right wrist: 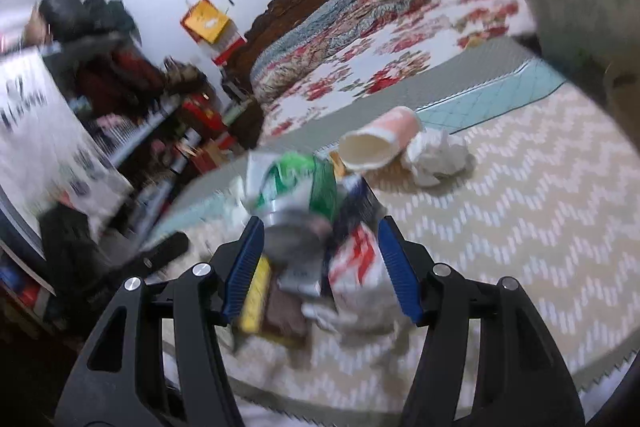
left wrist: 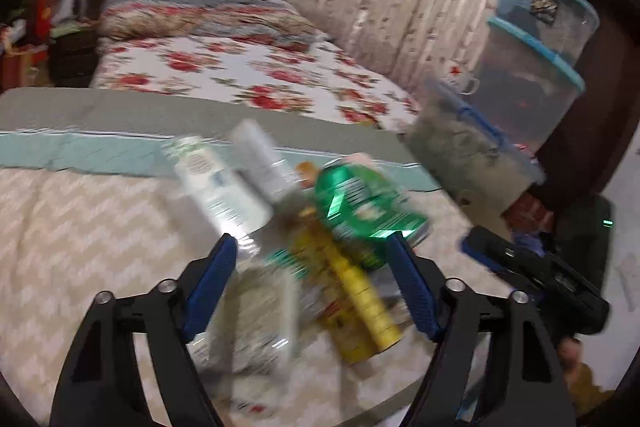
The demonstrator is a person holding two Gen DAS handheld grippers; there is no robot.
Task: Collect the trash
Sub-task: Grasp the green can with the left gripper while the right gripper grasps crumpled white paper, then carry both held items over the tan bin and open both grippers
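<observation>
Green-labelled can point(left wrist: 360, 203) and wrappers lie heaped on the zigzag-patterned table point(left wrist: 80, 235), with left gripper point(left wrist: 312, 259) and right gripper point(right wrist: 320, 251) spread around the pile, touching nothing clearly: gathering step; next, pinching one piece.

The left wrist view looks down along its blue fingers point(left wrist: 210, 283) from close above the pile of trash point(left wrist: 304, 227), facing the flowered bed point(left wrist: 248, 75) at 12 o'clock and stacked bins point(left wrist: 536, 67) at 2 o'clock. The right wrist view sits just as near the pile, tilted, with the bed at 1 o'clock. Both share the green can point(right wrist: 304, 183), the pile and the bed.
</observation>
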